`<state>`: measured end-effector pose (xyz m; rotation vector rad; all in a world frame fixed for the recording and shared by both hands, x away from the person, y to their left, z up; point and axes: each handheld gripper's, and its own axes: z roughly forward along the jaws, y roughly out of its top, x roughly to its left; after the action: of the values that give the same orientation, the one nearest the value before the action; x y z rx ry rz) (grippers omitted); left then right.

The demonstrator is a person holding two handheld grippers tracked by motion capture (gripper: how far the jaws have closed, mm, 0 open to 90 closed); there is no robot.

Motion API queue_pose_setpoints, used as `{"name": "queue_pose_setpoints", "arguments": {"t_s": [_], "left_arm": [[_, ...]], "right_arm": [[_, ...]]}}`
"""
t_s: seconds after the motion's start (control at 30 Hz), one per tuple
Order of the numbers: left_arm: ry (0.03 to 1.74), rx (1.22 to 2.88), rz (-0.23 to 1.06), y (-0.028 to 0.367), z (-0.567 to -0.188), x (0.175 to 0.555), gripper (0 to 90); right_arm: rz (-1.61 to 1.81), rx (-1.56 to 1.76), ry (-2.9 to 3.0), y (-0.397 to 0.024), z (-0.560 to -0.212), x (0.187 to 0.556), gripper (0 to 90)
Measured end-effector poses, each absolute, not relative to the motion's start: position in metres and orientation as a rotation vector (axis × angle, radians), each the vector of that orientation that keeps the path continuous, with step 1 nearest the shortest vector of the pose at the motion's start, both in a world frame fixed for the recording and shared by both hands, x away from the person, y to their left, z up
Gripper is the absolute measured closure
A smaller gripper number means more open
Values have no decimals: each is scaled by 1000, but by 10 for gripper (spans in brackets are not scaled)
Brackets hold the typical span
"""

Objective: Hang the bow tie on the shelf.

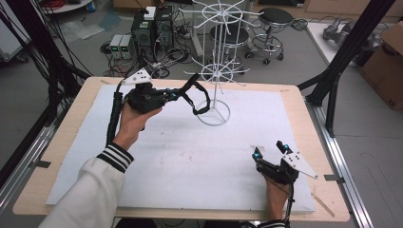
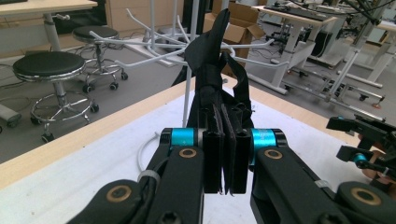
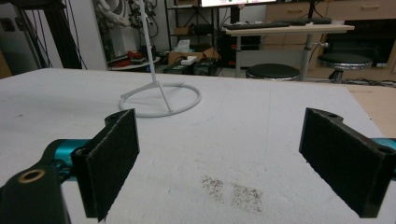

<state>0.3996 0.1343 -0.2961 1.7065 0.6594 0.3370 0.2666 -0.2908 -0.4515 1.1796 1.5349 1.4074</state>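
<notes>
A black strap [image 1: 197,95] loops in the air beside the pole of a white wire rack [image 1: 216,71] that stands at the back middle of the table. My left gripper [image 1: 179,93] is shut on the strap, held above the table to the rack's left. In the left gripper view the strap [image 2: 219,56] rises from between the closed pads in front of the rack's arms [image 2: 154,46]. My right gripper [image 1: 271,151] rests low near the front right of the white mat, open with nothing between its pads [image 3: 114,154]. The rack's ring base [image 3: 161,100] lies ahead of it.
A white mat [image 1: 190,156] covers the wooden table [image 1: 294,90]. Black frame posts [image 1: 342,57] stand at the right edge. Stools [image 1: 273,21], computer cases [image 1: 152,28] and cables sit on the floor behind. A cardboard box [image 1: 387,66] is at far right.
</notes>
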Motion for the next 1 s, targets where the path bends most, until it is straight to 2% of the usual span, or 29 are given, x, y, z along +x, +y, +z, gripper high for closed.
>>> {"name": "queue_pose_setpoints", "arguments": {"t_s": [1.0], "left_arm": [[711,1709,320,107,-326,431,871]], "right_arm": [[1396,1178,1541,-290,-451,267,111]]}}
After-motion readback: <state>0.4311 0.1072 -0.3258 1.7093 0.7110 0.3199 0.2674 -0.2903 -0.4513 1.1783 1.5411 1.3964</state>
